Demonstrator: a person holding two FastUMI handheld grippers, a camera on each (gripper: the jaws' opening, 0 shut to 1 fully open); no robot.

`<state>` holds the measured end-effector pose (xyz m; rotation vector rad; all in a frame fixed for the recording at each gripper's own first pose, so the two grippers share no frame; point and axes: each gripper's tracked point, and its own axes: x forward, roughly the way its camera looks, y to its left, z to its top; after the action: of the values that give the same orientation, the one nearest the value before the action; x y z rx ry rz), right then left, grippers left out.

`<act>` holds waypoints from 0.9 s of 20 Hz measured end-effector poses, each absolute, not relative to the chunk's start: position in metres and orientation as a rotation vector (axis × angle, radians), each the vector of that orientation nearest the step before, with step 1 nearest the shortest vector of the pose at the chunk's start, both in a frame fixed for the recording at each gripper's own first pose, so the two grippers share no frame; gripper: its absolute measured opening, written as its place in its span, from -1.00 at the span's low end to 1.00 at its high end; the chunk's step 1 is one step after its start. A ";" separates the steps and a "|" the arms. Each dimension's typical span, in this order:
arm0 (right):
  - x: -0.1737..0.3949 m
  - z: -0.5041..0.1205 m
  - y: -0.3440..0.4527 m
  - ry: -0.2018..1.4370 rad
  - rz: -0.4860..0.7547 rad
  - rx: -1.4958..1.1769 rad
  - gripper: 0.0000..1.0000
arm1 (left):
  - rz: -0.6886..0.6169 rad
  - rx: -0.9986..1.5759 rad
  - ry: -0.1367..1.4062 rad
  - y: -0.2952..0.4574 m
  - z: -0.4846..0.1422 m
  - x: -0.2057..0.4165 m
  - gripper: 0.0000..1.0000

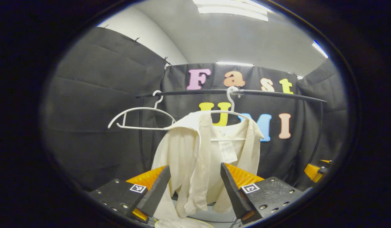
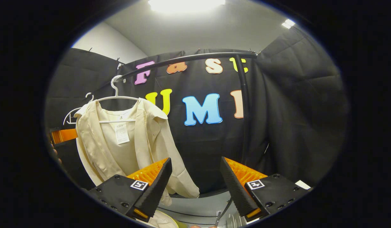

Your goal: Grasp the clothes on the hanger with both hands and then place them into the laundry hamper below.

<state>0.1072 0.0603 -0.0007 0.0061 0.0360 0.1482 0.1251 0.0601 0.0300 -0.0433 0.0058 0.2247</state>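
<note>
My left gripper [image 1: 195, 186] shows me two wedge-shaped fingers, each bolted onto a flat dark plate studded with small round screws, and each plate carries a little square black-and-white marker near its inner corner. Over on my right gripper [image 2: 195, 186] it's the same build: ribbed inner faces on the fingers, screw-dotted plates, one square marker apiece. A white tab sits at the outer edge of the right-hand plate.

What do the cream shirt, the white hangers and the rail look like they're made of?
The cream shirt looks like thin woven cloth, matte, given its soft hanging folds. The white hangers seem to be coated wire or plastic: thin, smooth, evenly white. The rail looks like a dark metal tube with a faint sheen, though painted plastic is possible.
</note>
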 end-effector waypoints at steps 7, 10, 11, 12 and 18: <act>0.134 -0.014 0.075 0.061 0.228 0.028 0.86 | 0.274 -0.054 0.023 0.063 0.027 0.179 0.84; 0.144 -0.020 0.073 0.070 0.244 0.021 0.86 | 0.297 -0.037 0.038 0.068 0.020 0.200 0.84; 0.147 -0.023 0.071 0.073 0.247 0.017 0.86 | 0.306 -0.035 0.040 0.069 0.018 0.208 0.84; 0.150 -0.025 0.069 0.078 0.247 0.017 0.86 | 0.313 -0.038 0.041 0.070 0.018 0.214 0.84; 0.168 -0.035 0.063 0.109 0.246 0.035 0.94 | 0.364 -0.084 0.024 0.080 0.017 0.243 0.86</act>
<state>0.1680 0.0625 -0.0347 0.0347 0.1092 0.2462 0.2425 0.0799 0.0168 -0.0845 0.0244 0.3641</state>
